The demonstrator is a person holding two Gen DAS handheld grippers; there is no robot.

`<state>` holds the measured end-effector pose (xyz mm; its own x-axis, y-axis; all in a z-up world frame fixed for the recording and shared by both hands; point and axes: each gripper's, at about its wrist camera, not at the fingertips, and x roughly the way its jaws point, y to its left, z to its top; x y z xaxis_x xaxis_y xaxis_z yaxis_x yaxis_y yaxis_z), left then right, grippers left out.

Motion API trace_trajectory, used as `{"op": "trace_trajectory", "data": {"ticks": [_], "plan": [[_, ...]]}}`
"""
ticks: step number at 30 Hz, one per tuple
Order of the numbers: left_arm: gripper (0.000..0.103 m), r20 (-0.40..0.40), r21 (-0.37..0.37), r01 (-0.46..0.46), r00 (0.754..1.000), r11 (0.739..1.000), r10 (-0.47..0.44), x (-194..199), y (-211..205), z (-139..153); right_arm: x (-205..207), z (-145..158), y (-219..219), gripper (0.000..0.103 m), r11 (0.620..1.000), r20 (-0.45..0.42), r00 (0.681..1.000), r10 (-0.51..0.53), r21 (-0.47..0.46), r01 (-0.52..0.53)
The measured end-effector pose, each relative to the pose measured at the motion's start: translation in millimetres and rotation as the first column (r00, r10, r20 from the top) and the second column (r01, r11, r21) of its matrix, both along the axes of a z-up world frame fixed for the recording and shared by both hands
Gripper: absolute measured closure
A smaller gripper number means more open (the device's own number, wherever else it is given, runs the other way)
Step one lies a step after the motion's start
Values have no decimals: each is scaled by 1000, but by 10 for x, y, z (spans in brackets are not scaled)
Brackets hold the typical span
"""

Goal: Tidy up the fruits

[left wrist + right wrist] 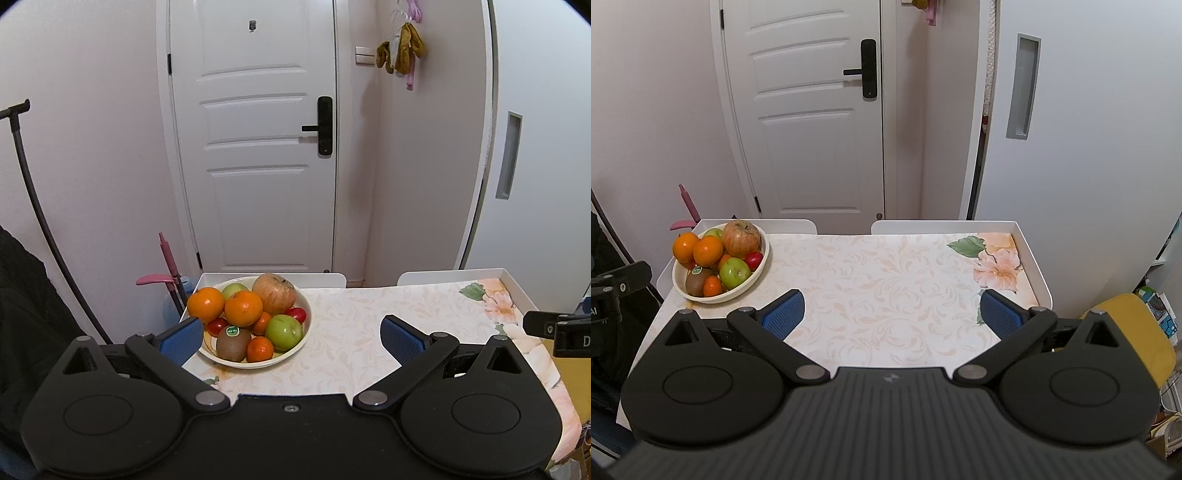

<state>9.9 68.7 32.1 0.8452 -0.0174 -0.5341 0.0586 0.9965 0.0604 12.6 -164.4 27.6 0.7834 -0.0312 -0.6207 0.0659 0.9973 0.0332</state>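
Note:
A cream bowl (301, 341) stands at the table's far left corner, heaped with fruit: a large red apple (274, 293), oranges (243, 308), a green apple (283, 332), a kiwi (233, 343), small tangerines and red tomatoes. It also shows in the right wrist view (759, 273). My left gripper (291, 338) is open and empty, its left fingertip just beside the bowl's near rim. My right gripper (891, 314) is open and empty over the middle of the table, well right of the bowl.
The table (886, 273) has a floral cloth and a raised white rim. A white door (255, 147) stands behind it, a pink-handled tool (168, 266) at its left. A yellow chair (1145, 332) sits at the right.

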Motion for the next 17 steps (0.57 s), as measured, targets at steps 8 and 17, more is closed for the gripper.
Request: {"op": "trace_trajectory", "data": {"ticks": [8, 17], "plan": [[0, 7, -3, -6, 1000, 1000, 6, -7, 4, -8, 3, -4, 10, 0, 1000, -1, 1000, 0, 0, 0], [0, 10, -31, -5, 1000, 999, 5, 8, 58, -16, 13, -10, 12, 0, 1000, -2, 1000, -1, -1, 1]]}}
